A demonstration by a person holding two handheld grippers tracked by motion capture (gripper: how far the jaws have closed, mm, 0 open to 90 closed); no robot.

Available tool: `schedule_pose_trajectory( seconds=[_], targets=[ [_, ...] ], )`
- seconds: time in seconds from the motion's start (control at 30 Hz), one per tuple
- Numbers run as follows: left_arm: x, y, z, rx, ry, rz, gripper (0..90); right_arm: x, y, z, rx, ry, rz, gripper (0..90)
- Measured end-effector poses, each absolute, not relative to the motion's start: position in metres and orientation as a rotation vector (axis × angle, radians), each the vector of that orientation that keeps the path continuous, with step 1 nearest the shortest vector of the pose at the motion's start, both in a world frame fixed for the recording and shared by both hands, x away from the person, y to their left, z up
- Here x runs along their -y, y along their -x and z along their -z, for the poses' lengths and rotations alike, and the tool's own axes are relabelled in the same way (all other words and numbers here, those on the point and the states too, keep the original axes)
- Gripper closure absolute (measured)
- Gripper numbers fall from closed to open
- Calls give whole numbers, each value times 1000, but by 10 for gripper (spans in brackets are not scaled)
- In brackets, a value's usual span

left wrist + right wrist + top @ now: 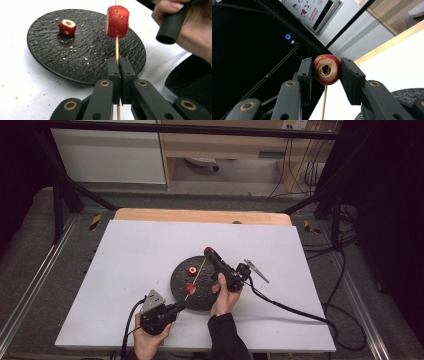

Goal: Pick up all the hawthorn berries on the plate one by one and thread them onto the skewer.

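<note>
A thin wooden skewer (116, 47) rises over a black round plate (50, 57), and my left gripper (119, 67) is shut on its lower end. One red fruit piece (117, 22) is threaded on the skewer above those jaws. A second cored red piece (67, 27) lies on the plate's far side. My right gripper (326, 70) is shut on a third red piece (326, 69) with a hole through it, just above the skewer's tip (324, 100). In the high view the left gripper (181, 306) sits at the plate's (210, 300) near edge and the right gripper (209, 251) at its far edge.
The plate lies on a white table sheet (130, 265) with a wooden edge (200, 215) behind it. Crumbs (75, 50) dot the plate. The right gripper's cable (300, 312) trails off to the right. Black frame bars (60, 195) stand at the table's back corners.
</note>
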State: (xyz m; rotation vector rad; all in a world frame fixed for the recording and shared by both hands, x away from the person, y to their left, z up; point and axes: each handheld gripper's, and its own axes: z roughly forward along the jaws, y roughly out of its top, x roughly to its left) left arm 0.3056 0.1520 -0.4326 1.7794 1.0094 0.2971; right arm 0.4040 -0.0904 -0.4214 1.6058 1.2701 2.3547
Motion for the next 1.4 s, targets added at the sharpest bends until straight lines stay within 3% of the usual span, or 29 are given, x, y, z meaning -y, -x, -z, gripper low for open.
schedule_pose_trajectory(
  seconds=[1.4],
  targets=[
    [-141,-343,416,-971,-1815,-294,885,85,-388,431,-1476,-1576,-2282,635]
  ],
)
